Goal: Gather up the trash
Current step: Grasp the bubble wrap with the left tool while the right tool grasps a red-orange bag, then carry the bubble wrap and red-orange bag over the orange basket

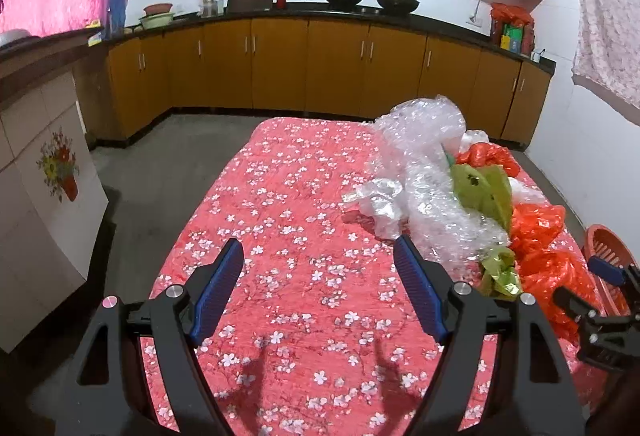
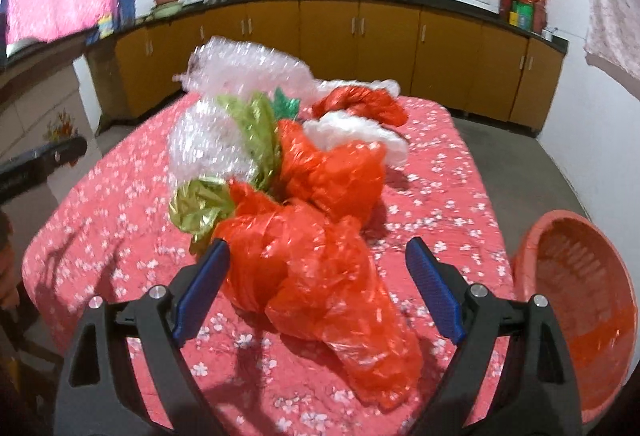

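A heap of trash lies on the table with the red flowered cloth: clear bubble wrap, crumpled green foil and orange plastic bags. My left gripper is open over bare cloth, left of the heap, its right fingertip close to the bubble wrap. In the right wrist view my right gripper is open with the nearest orange bag lying between its blue pads, which do not press on it. Bubble wrap, green foil and white plastic lie behind it.
An orange plastic basket stands tilted at the table's right edge, beside my right gripper. Grey floor surrounds the table. Yellow-brown kitchen cabinets with woks on the counter line the far wall. A white tiled unit stands at the left.
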`<state>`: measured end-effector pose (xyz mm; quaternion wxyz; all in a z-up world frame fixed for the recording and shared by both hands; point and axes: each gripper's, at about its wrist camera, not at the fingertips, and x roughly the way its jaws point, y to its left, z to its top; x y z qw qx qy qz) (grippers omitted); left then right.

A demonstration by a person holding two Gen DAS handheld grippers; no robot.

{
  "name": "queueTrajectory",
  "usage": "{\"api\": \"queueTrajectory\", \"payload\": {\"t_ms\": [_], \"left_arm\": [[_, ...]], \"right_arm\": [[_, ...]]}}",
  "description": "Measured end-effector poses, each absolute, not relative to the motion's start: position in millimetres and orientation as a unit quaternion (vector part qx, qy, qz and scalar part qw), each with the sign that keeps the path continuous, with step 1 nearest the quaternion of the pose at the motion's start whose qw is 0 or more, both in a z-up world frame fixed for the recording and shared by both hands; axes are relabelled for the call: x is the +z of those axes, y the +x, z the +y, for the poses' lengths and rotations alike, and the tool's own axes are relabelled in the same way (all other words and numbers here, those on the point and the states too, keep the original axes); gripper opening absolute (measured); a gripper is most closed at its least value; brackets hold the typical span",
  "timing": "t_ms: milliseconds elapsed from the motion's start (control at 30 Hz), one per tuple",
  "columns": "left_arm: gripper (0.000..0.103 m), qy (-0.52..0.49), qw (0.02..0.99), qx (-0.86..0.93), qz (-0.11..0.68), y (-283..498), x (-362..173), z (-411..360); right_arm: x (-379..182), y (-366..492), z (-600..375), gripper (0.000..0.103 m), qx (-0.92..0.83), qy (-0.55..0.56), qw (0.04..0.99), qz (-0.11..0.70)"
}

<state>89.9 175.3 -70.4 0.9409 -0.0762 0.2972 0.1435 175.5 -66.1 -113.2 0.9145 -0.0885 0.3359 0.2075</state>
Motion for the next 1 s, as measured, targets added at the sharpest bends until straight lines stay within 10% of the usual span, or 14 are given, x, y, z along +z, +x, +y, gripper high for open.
{"api": "queueTrajectory", "payload": {"t_ms": [333, 800, 1000], "left_arm": [[0.077, -0.084, 0.941, 0.109, 0.309, 113.5, -76.3, 159.1], [0.073, -0.105, 0.929, 0.055, 0.352, 172.7, -91.3, 122.4], [0.044, -0.119, 0.918, 0.046, 0.374, 191.8, -101.0, 118.9]], "right_arm": [[-126.2, 170.0, -64.6, 0.034, 0.227, -0.111, 0.903, 0.348], [-120.6, 166.7, -133.4, 0.028, 0.150, -0.078, 0.921, 0.351], [-119.9, 166.9, -154.2, 0.028, 0.131, -0.065, 0.924, 0.354]]}}
